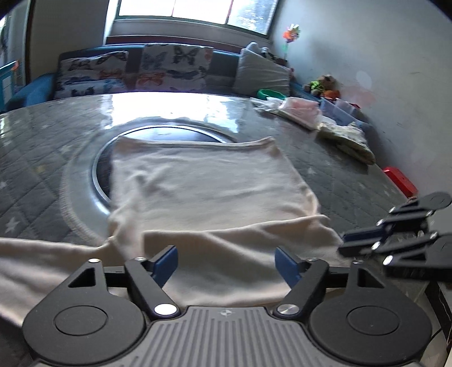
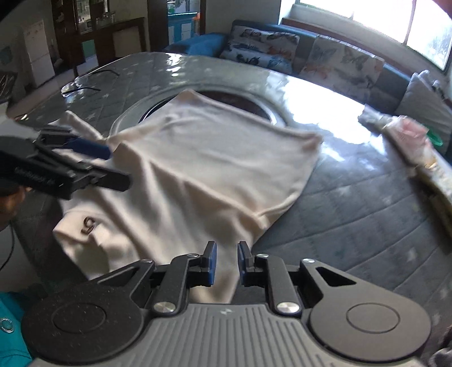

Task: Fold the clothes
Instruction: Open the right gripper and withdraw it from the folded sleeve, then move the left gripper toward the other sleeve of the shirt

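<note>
Worktop (image 1: 325, 175): grey quilted cover with pale stars under a glossy clear sheet that reflects the window (image 1: 197, 11). At its centre, a dark round inset (image 1: 175, 135) with a metal rim. Behind the worktop, a blue sofa (image 1: 25, 90) carries two butterfly cushions (image 1: 175, 67) and a grey cushion (image 1: 262, 76). On the worktop's far right edge, a stack of folded fabrics (image 1: 299, 110) and a floral bundle (image 1: 350, 141); a red box (image 1: 399, 180) lies just beyond the edge. Near the wall corner, a green bowl (image 1: 268, 93), a soft toy (image 1: 322, 84) and a coloured pinwheel (image 1: 291, 32). Right wrist view: a dark cabinet (image 2: 113, 34) and a white unit (image 2: 36, 53) stand in the far room.
</note>
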A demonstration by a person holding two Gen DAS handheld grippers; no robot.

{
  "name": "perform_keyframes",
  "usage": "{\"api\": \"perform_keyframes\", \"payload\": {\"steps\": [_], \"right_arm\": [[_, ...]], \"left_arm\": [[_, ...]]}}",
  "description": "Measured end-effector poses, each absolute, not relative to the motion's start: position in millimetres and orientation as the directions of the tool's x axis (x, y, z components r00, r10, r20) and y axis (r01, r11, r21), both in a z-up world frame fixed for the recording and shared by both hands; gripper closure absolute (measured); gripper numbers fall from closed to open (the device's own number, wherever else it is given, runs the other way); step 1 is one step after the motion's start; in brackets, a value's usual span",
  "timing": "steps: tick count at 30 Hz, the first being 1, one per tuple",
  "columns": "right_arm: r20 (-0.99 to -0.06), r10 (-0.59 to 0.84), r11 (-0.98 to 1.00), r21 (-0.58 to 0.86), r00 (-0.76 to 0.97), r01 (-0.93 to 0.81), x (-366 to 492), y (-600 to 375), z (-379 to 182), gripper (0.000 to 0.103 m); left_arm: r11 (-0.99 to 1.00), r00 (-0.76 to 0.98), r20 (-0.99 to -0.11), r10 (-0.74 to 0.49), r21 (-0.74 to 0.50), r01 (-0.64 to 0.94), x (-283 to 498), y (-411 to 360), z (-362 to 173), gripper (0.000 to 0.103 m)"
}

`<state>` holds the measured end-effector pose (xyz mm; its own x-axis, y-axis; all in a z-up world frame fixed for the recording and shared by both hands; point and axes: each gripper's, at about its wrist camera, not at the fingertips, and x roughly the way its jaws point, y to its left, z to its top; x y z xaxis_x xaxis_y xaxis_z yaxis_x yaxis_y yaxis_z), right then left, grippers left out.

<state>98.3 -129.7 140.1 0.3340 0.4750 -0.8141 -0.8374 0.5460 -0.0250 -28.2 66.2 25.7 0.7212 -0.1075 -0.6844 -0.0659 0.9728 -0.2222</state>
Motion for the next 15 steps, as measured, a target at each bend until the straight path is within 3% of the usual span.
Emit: {"api": "perform_keyframes", "payload": {"steps": [6, 15], "right_arm": [[-0.822, 0.477, 0.537, -0.007, 0.311, -0.843, 96.5, -132.7, 134.0, 0.088], [-0.761, 0.547, 0.570, 0.034, 0.348, -0.821, 116.8, -118.5, 141.5, 0.088]], "left_arm": [[0.973, 0.714, -0.692, -0.109, -0.223, -0.067, -22.4, 66.0, 20.0, 0.037], [0.972, 0.703, -0.703, -0.109, -0.224, -0.073, -14.5, 67.0, 11.3, 0.037]]}}
